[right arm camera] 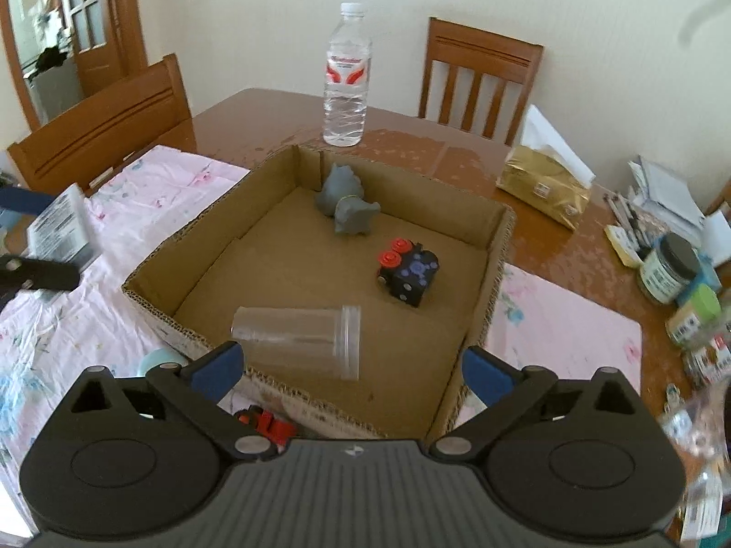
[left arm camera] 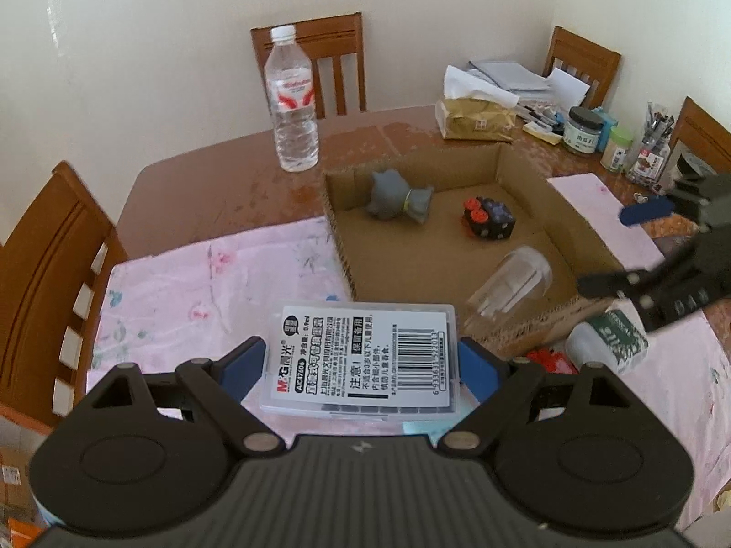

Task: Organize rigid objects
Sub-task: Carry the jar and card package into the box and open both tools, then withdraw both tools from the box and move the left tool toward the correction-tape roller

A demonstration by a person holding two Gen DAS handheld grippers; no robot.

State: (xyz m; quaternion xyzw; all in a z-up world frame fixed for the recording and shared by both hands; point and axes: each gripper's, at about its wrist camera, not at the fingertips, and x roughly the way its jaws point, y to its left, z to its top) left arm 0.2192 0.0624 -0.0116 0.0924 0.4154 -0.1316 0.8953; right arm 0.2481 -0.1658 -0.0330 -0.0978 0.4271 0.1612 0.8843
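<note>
My left gripper (left arm camera: 363, 365) is shut on a clear plastic case with a white barcode label (left arm camera: 363, 356), held above the pink cloth just left of the cardboard box (left arm camera: 338, 233). The case also shows in the right wrist view (right arm camera: 61, 228). In the box (right arm camera: 495, 255) lie a grey toy figure (right arm camera: 347, 203), a black and red block toy (right arm camera: 408, 271) and a clear plastic jar (right arm camera: 297, 340) on its side. My right gripper (right arm camera: 352, 372) is open and empty, above the box's near edge. It shows in the left wrist view (left arm camera: 639, 251).
A water bottle (left arm camera: 292, 100) stands behind the box. A red toy (right arm camera: 267, 424), a white and green roll (left arm camera: 612, 342) and a light blue item (right arm camera: 157, 360) lie on the cloth near the box. A tissue pack (right arm camera: 543, 187), jars (right arm camera: 669, 267) and papers crowd the right. Chairs surround the table.
</note>
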